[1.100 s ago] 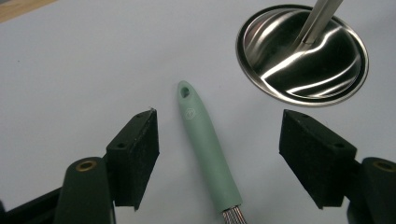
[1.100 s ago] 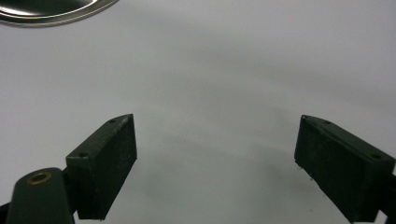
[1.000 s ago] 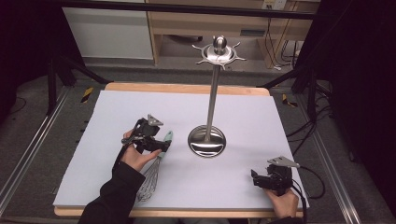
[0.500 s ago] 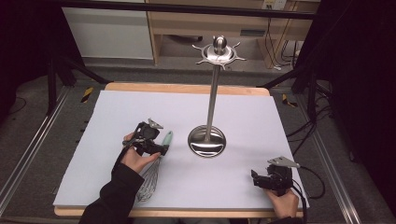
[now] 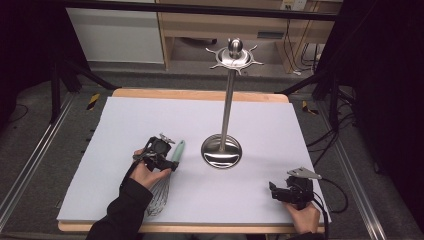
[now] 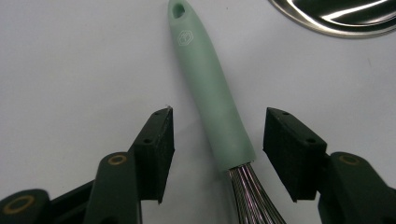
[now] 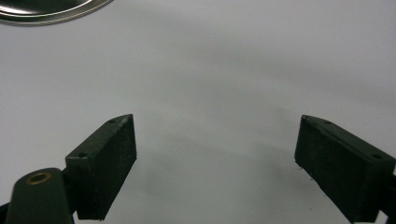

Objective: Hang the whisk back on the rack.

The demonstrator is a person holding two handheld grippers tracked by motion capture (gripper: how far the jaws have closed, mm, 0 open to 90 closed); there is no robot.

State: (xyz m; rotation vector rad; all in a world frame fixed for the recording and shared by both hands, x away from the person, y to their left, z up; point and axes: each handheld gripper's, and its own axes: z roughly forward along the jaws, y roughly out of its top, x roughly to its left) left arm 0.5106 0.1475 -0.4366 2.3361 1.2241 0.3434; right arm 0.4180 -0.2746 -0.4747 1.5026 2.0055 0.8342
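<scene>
the whisk (image 6: 212,100) lies flat on the worktop (image 5: 125,125), just beside the round base of the steel stand (image 5: 221,151), its mint-green handle pointing toward that base and its wire loops running away from it, toward the person. the left gripper (image 6: 217,140) is released, with its jaws spread either side of the handle near the wires; neither jaw touches the handle. the step in hand looks like the grab on the whisk. the next move calls for lowering a touch and clenching squarely on the handle, since the handle sits closer to one jaw than the other and could skid sideways as they close. the hole at the handle's tip suggests hanging it on the hooks at the stand's top. the right gripper (image 5: 287,191) rests released over bare worktop, well apart from the stand's base. nothing blocks the way except the stand's pole when lifting.
</scene>
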